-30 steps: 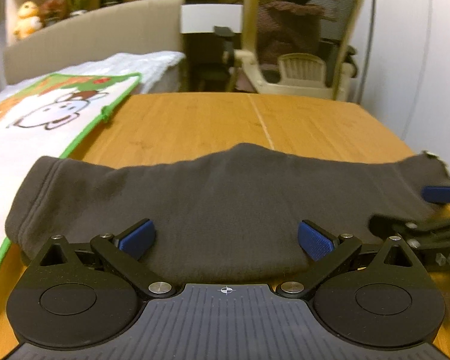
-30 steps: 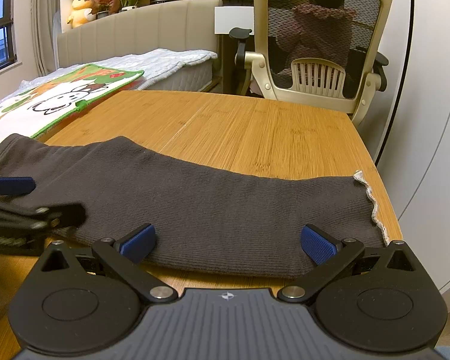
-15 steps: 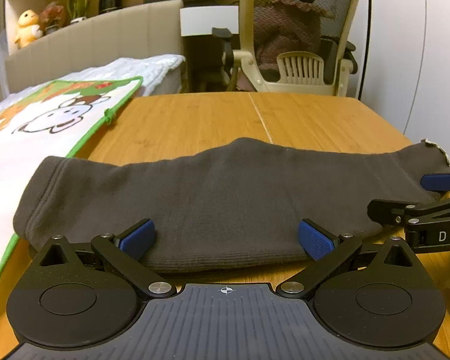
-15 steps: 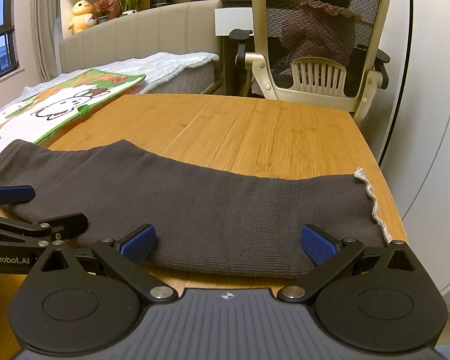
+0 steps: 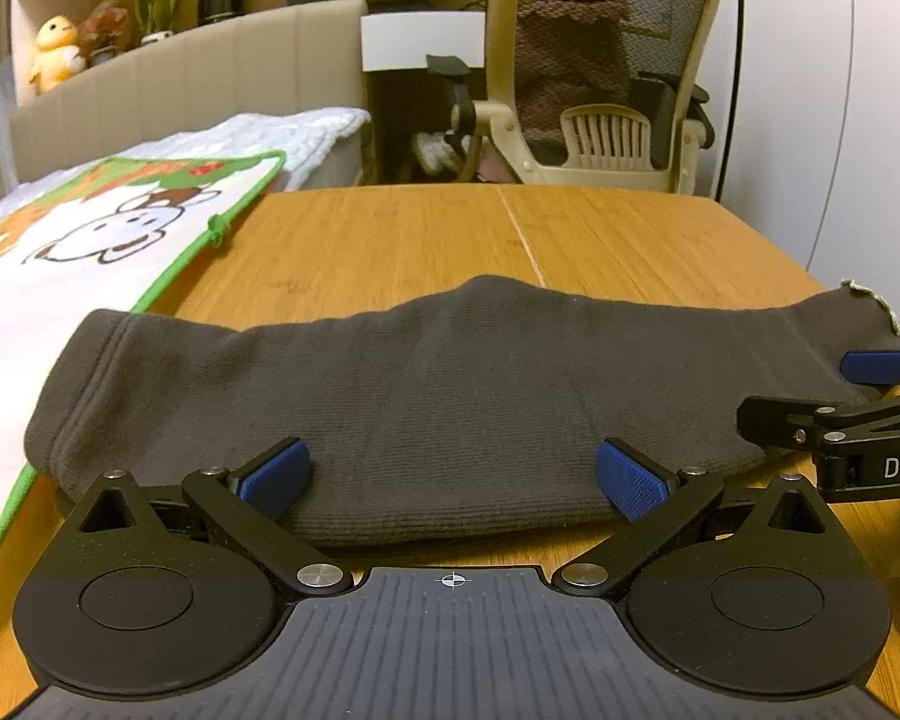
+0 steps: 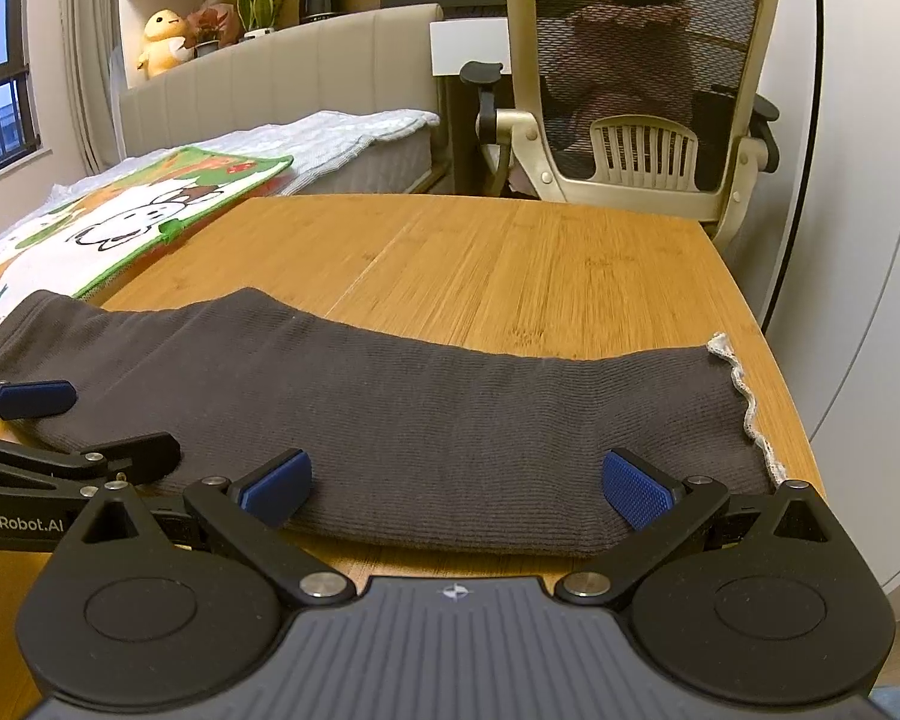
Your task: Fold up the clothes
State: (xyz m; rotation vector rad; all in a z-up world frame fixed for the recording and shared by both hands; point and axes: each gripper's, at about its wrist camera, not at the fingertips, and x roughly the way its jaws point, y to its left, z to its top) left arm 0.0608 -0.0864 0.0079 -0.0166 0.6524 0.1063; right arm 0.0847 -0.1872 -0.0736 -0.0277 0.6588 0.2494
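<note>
Garment (image 5: 450, 396), both claws wide, empty

I see a dark grey-brown ribbed garment (image 6: 390, 414) with a whitish scalloped trim on my honey-coloured wooden table (image 6: 540, 276). My black grippers carry blue pads (image 5: 633, 480), and the cartoon blanket (image 5: 90, 240) is white, edged green.
</note>
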